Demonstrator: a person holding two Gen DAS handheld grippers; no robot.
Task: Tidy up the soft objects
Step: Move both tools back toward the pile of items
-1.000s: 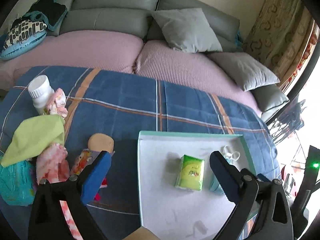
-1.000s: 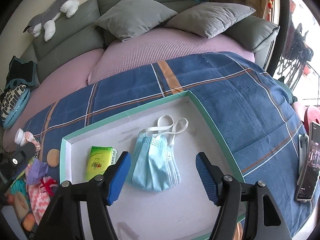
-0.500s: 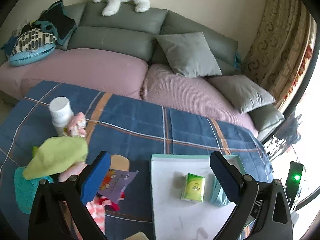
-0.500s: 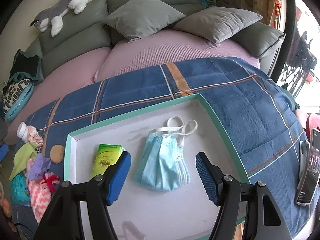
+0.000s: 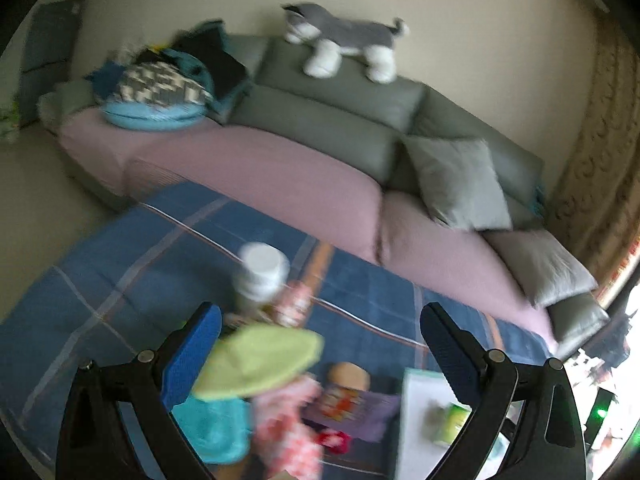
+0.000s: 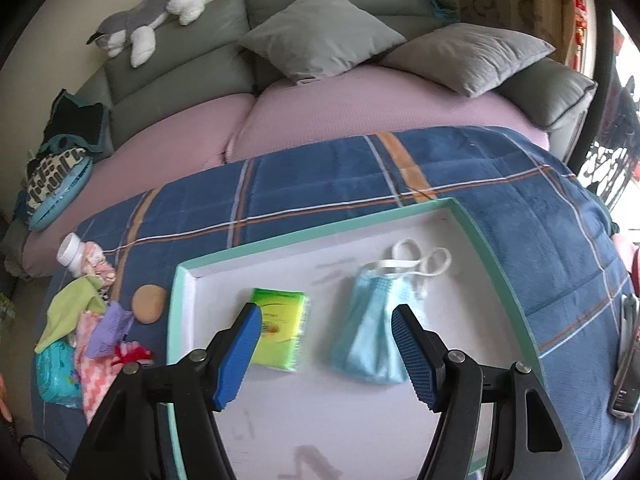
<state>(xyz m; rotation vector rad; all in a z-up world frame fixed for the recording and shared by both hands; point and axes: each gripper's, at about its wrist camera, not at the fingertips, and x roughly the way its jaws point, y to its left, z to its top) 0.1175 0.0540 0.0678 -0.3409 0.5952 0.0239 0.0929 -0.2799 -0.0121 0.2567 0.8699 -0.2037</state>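
Claws both stand apart and empty: the left claw (image 5: pixel 320 354) hovers over the green cloth (image 5: pixel 260 360) atop the pile at lower left, likely the next pick; the right claw (image 6: pixel 326 354) waits above the tray (image 6: pixel 182 280), tissue pack (image 6: pixel 280 332) and mask (image 6: pixel 370 336) inside.

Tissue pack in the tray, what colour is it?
Bright green and yellow tissue pack, clearest in the right wrist view.

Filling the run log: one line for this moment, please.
left gripper: open, empty, over clutter pile | right gripper: open, empty, above tray | in tray: tissue pack, face mask | green cloth: outside tray
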